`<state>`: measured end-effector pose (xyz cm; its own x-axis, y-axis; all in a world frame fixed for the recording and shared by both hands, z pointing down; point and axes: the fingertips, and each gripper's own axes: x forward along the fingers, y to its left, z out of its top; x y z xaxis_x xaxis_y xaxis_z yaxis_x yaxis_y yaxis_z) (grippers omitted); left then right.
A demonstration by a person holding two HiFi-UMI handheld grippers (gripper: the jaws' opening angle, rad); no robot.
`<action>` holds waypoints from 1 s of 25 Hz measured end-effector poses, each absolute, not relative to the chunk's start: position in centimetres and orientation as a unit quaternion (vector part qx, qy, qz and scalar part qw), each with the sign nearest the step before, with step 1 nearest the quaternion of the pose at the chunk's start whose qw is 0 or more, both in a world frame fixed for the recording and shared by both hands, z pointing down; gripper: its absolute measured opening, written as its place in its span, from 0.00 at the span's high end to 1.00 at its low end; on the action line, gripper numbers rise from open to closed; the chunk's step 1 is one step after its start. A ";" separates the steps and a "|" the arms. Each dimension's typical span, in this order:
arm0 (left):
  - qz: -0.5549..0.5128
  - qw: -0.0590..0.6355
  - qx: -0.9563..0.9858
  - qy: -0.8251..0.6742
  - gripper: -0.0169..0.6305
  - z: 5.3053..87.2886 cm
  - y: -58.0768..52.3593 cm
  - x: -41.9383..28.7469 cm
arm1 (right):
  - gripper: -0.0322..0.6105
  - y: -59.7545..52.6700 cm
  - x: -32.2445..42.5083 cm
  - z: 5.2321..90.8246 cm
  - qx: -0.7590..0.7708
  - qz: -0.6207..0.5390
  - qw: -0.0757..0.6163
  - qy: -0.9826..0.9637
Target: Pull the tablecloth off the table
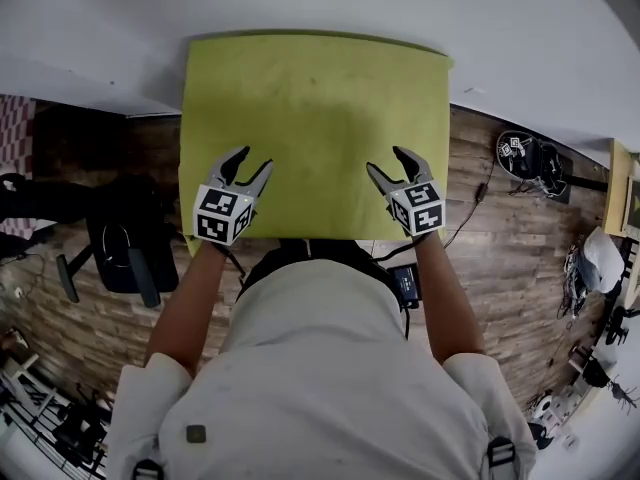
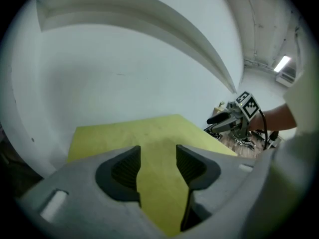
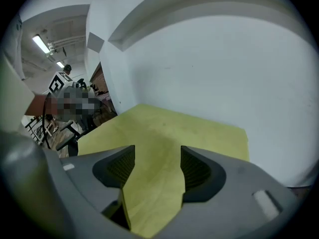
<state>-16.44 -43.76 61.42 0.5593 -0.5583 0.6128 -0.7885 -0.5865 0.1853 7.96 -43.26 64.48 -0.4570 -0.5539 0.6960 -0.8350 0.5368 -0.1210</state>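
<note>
A yellow-green tablecloth (image 1: 310, 108) lies flat over a small table against a white wall; it also shows in the left gripper view (image 2: 149, 133) and the right gripper view (image 3: 174, 128). My left gripper (image 1: 254, 160) is open above the cloth's near left part, jaws apart with only the cloth surface visible through the gap (image 2: 157, 151). My right gripper (image 1: 386, 161) is open over the near right part, nothing pinched between its pads (image 3: 157, 151). Both point toward the wall, a little in from the cloth's front edge.
The white wall (image 1: 400, 8) stands right behind the table. On the wooden floor to the left is a black chair with a bag (image 1: 125, 243). Cables and a black device (image 1: 530, 158) lie at the right. A black box (image 1: 408, 283) sits by the table's near right corner.
</note>
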 end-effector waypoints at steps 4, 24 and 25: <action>0.286 0.243 0.840 -0.393 0.55 65.1 -44.3 -16.5 | 0.45 -43.7 8.7 68.0 0.409 0.251 0.332 -0.812; 0.412 0.290 0.784 -0.361 0.43 78.9 -44.3 -17.3 | 0.29 -43.3 9.7 80.4 0.373 0.289 0.448 -0.759; 0.418 0.292 0.782 -0.360 0.42 79.4 -44.2 -17.4 | 0.29 -43.2 9.7 80.8 0.372 0.289 0.453 -0.757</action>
<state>-17.37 -44.19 79.36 0.3925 -0.3185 0.8628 -0.8063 -0.5705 0.1561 9.75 -43.18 80.79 -0.3130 -0.3002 0.9011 -0.8248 0.5563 -0.1011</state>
